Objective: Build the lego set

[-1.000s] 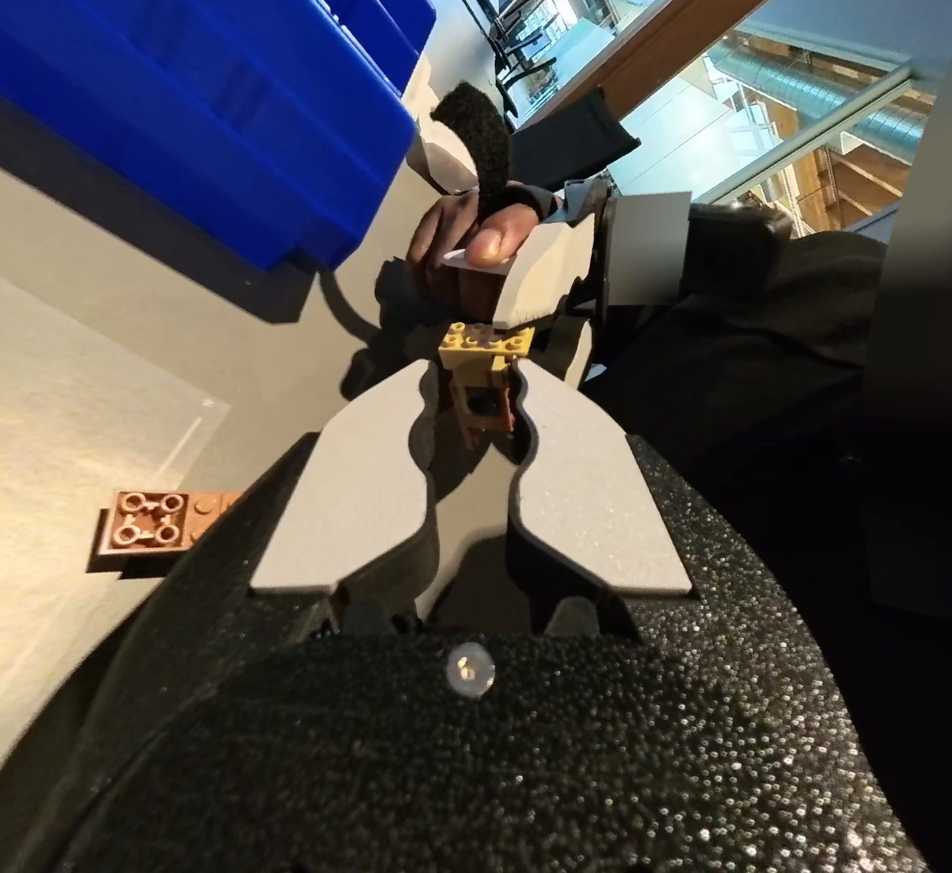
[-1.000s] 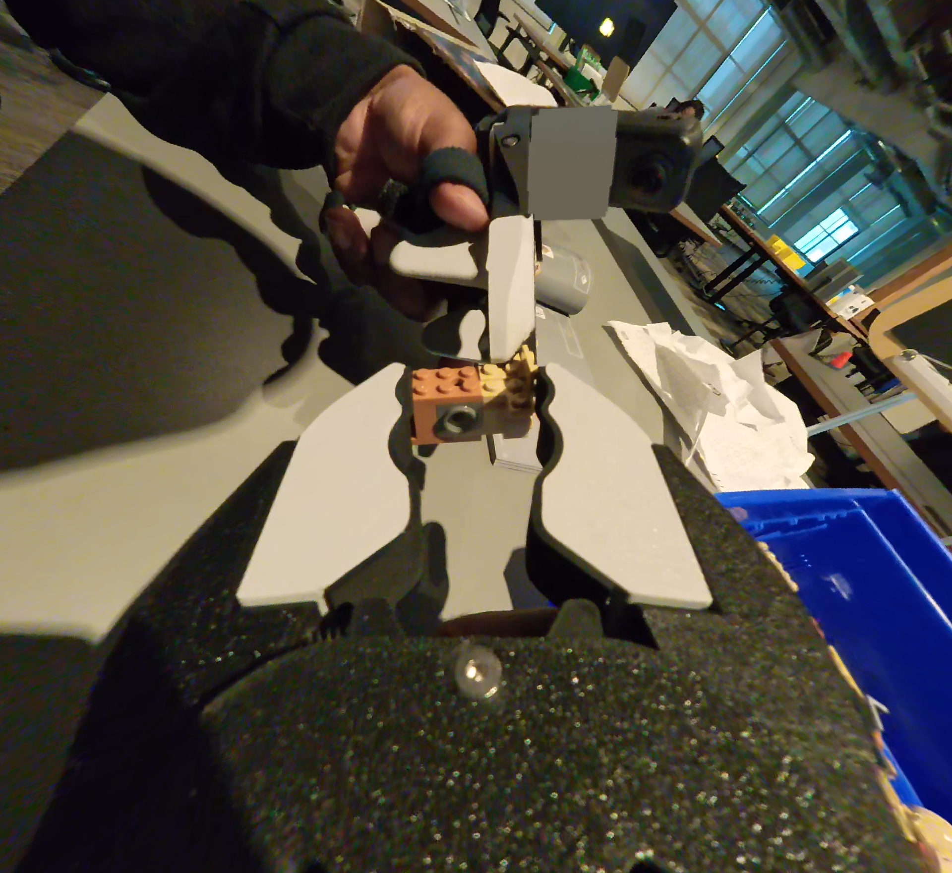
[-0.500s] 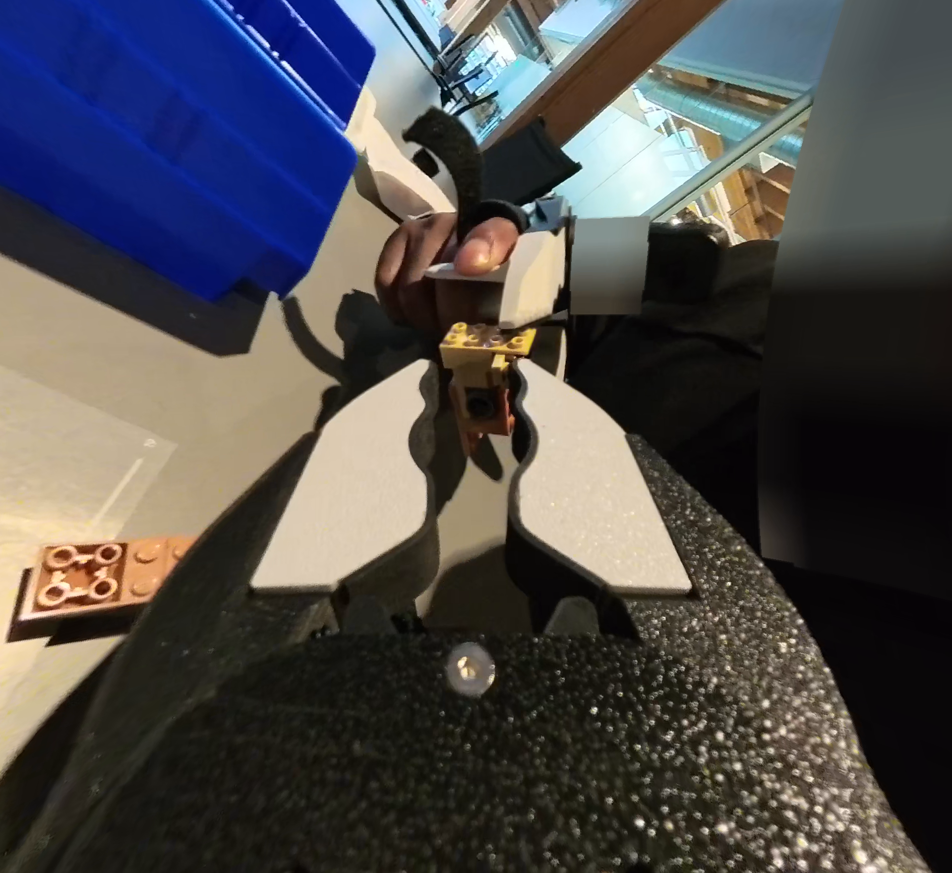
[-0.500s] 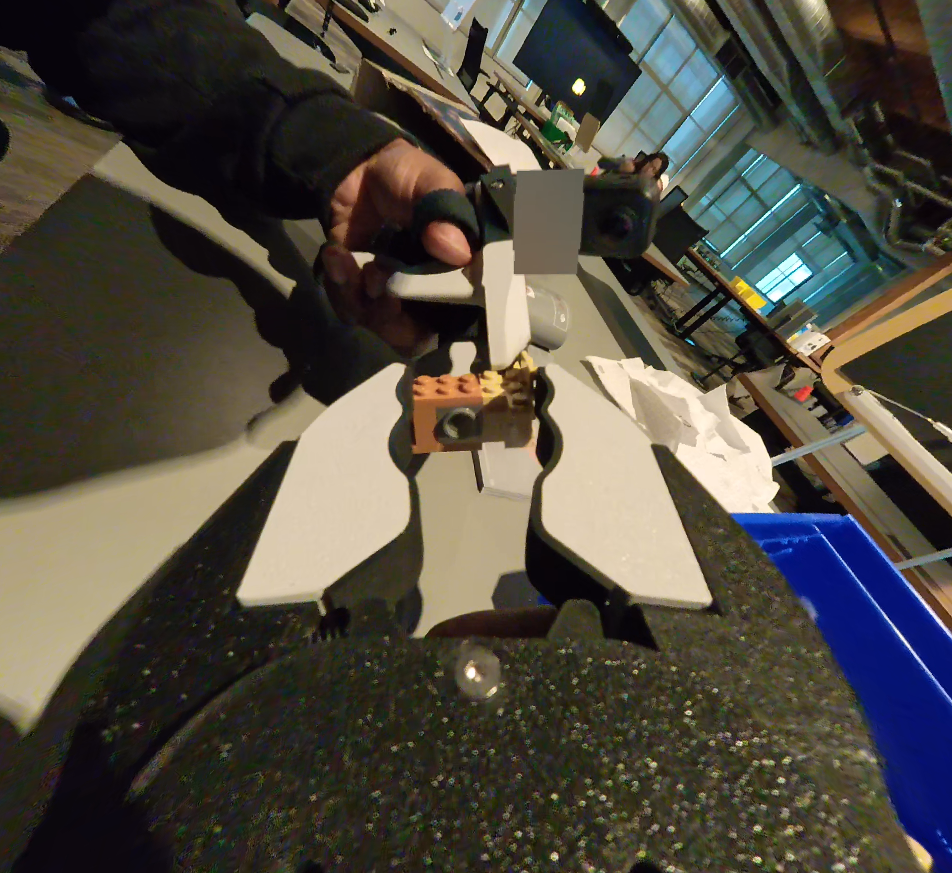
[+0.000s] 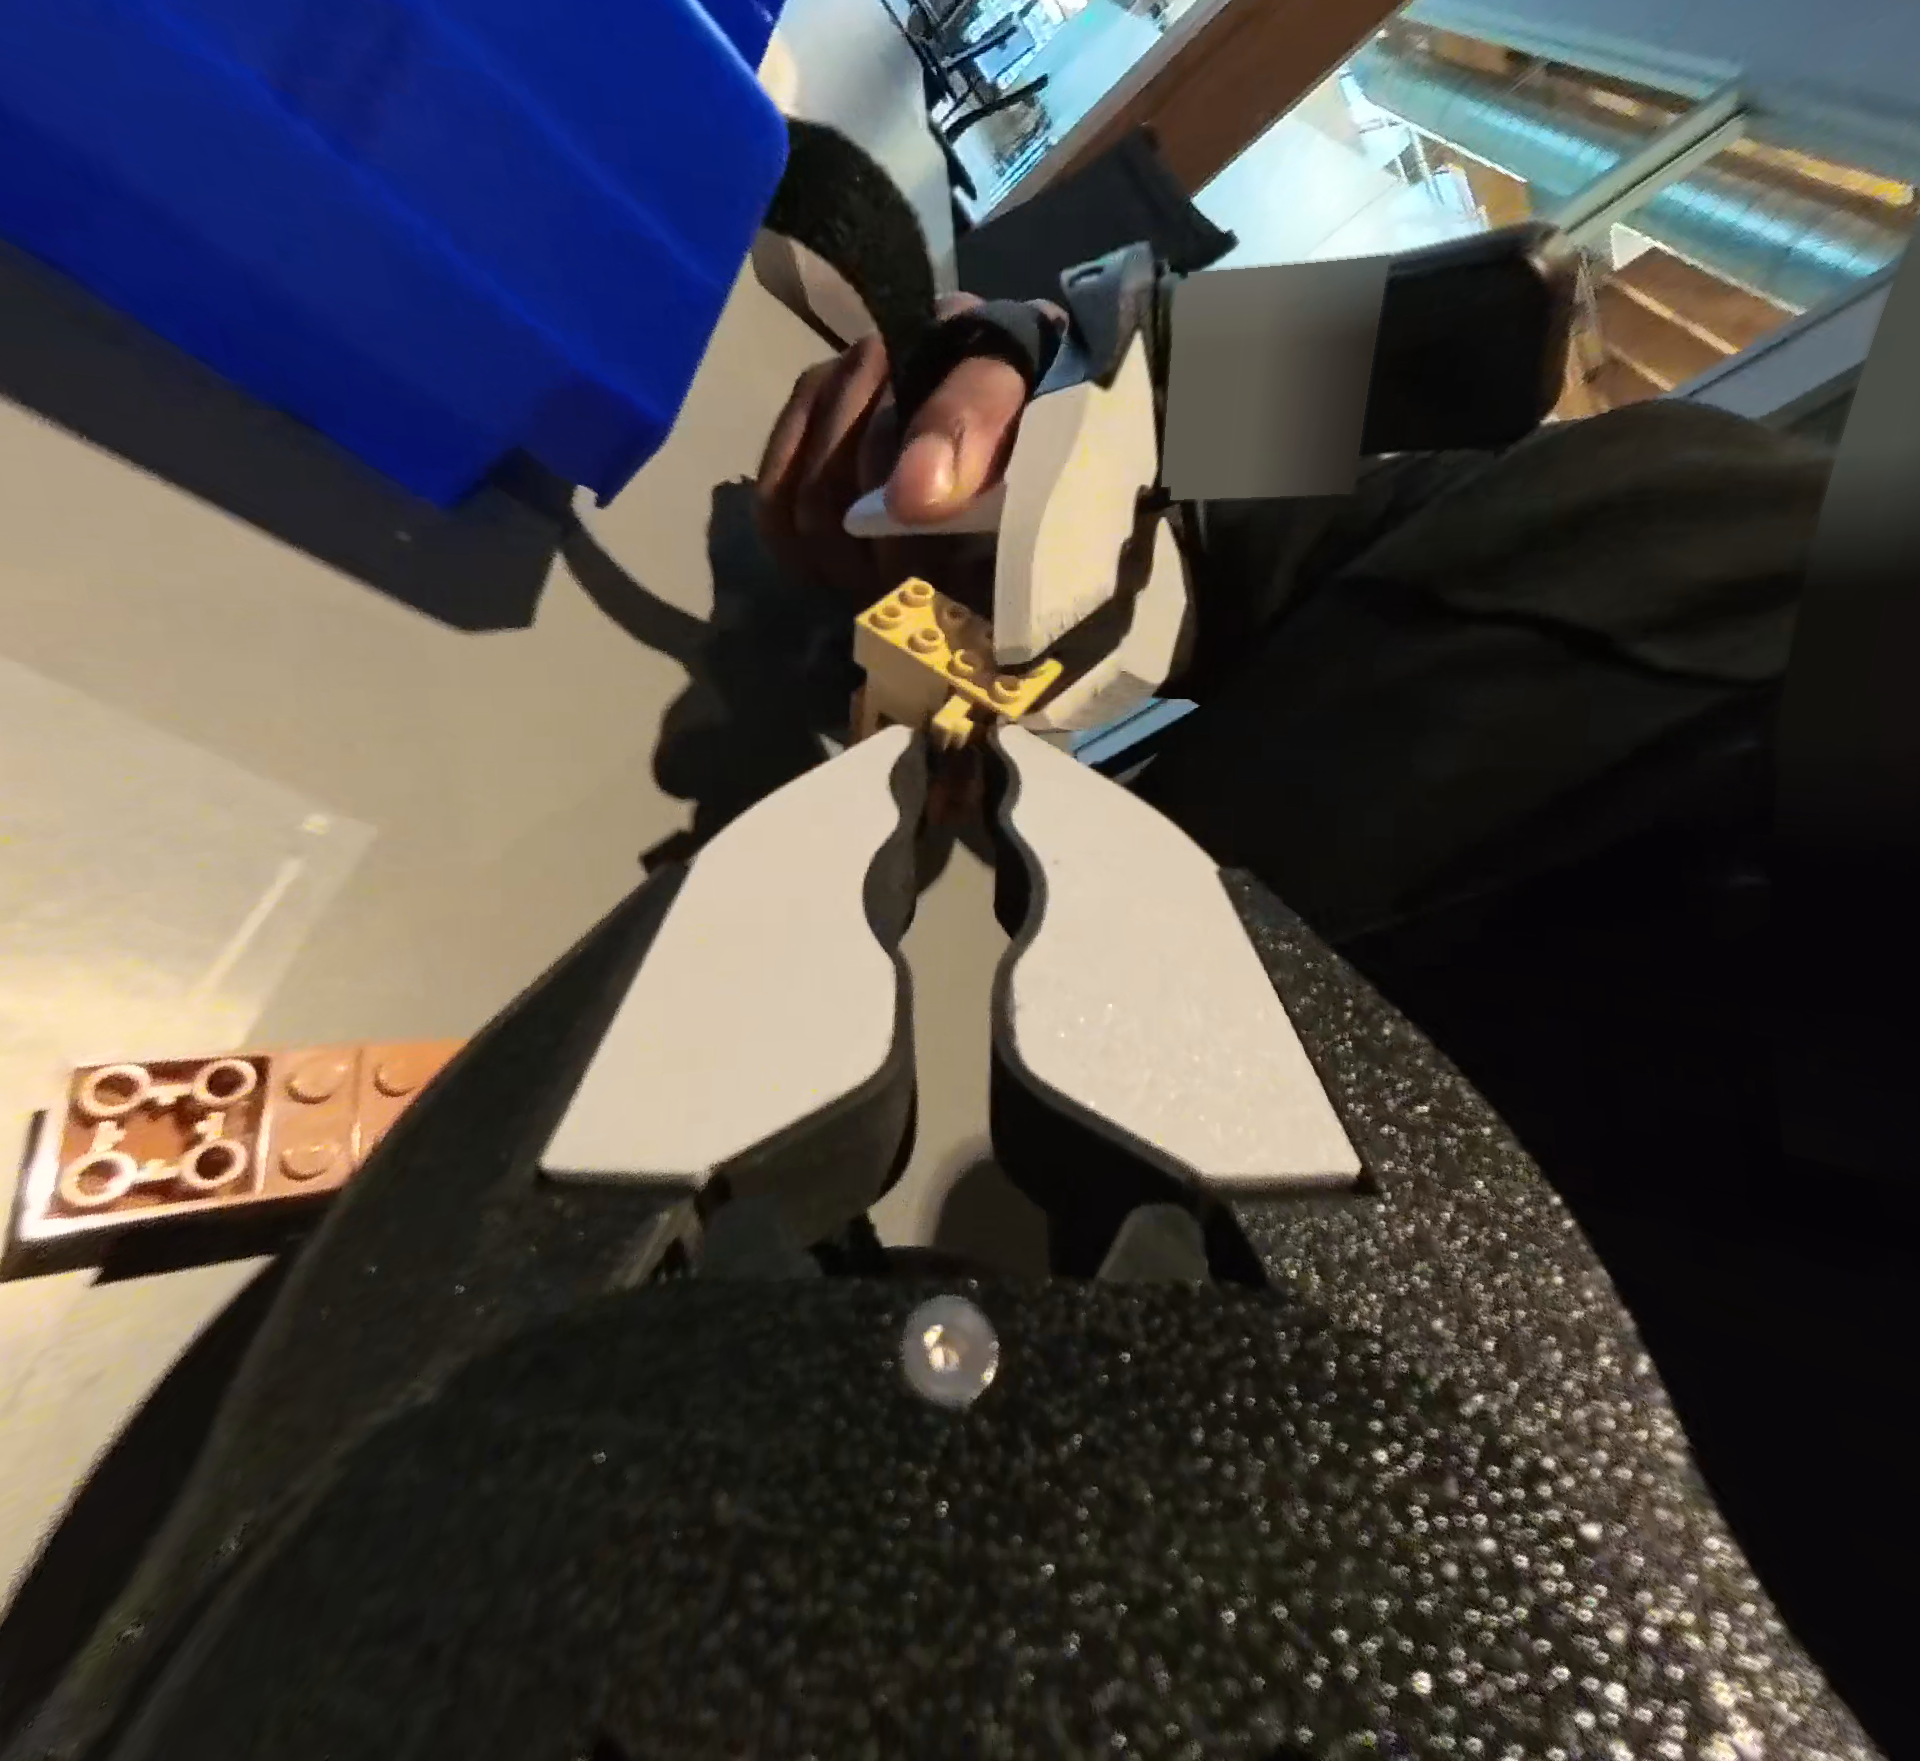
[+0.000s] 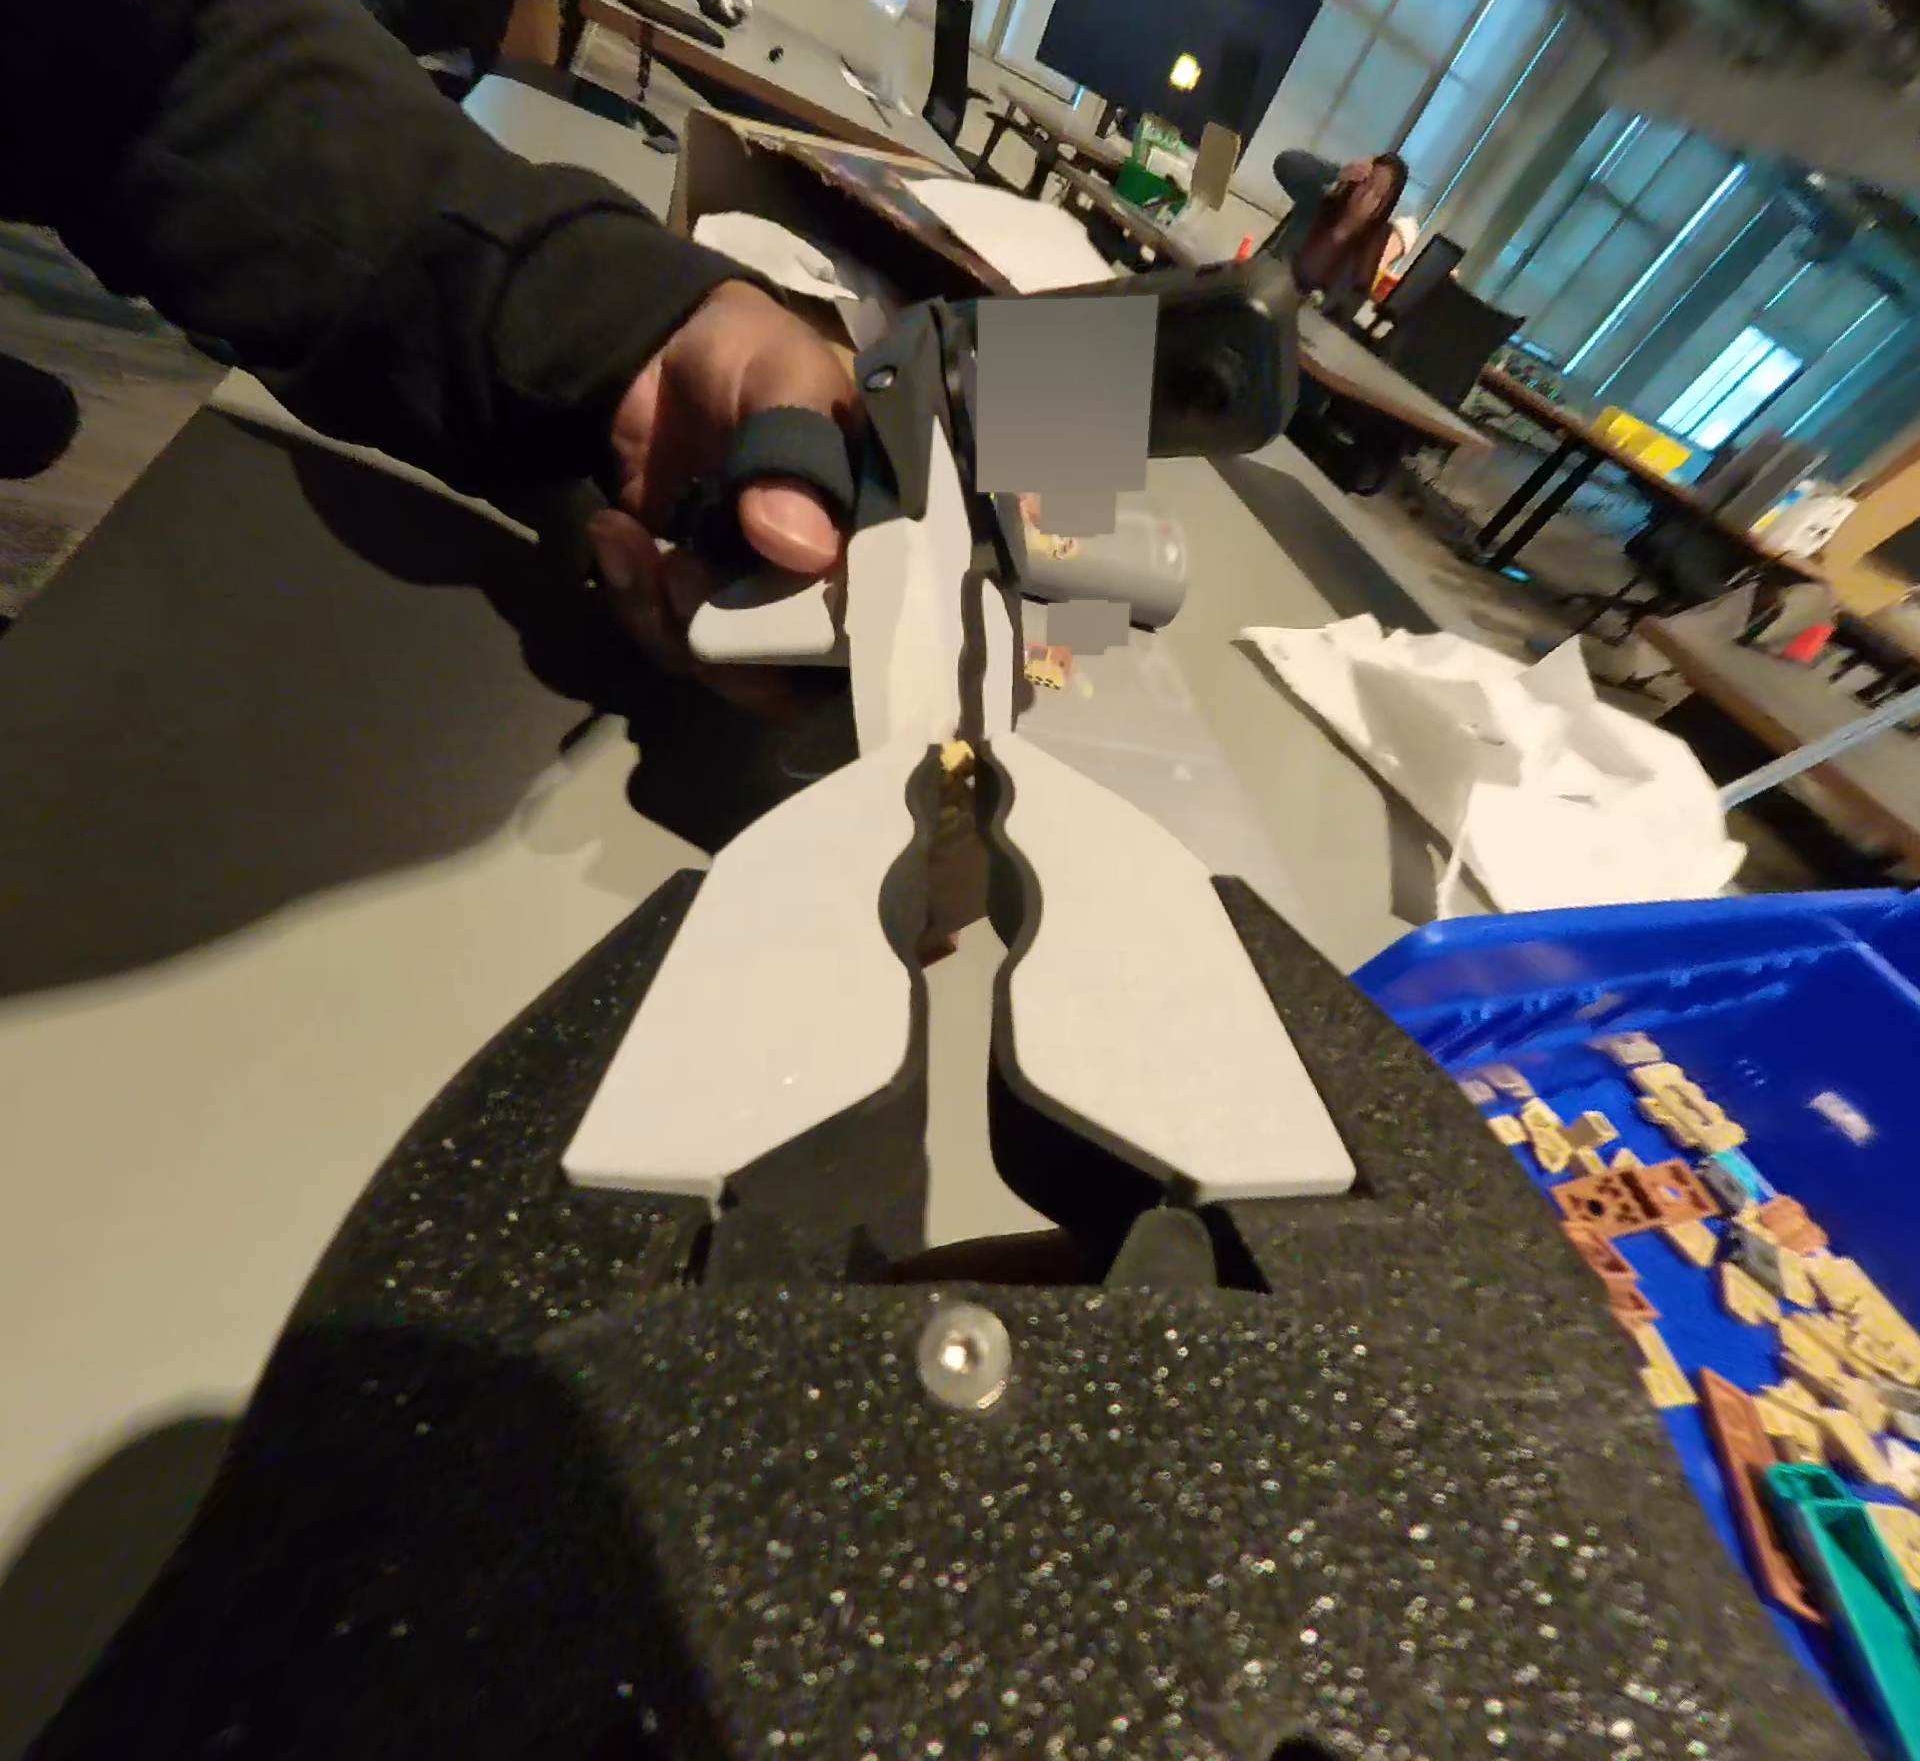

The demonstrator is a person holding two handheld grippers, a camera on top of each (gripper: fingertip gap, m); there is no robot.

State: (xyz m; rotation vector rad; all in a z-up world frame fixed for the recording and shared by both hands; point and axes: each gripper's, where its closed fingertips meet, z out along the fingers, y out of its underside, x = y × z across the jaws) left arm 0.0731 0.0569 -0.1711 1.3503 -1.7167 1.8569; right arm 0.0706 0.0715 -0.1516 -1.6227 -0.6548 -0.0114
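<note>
Between both claws, above the grey desk (image 5: 260,672), sits the small yellow-and-brown lego assembly (image 5: 940,662): left claw (image 5: 954,755) and right claw (image 6: 961,776) pinch it narrow, tip-to-tip, from opposite ends.

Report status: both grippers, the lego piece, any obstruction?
Left gripper shut on lego assembly. Right gripper shut on the same assembly, tip to tip. Held above table; nothing in the way.

A grey table (image 6: 312,1036) carries a blue bin (image 6: 1662,973) of loose bricks, crumpled white paper (image 6: 1507,755) and a grey can (image 6: 1122,568); a brown plate (image 5: 239,1140) lies beside a clear sheet (image 5: 156,859).
</note>
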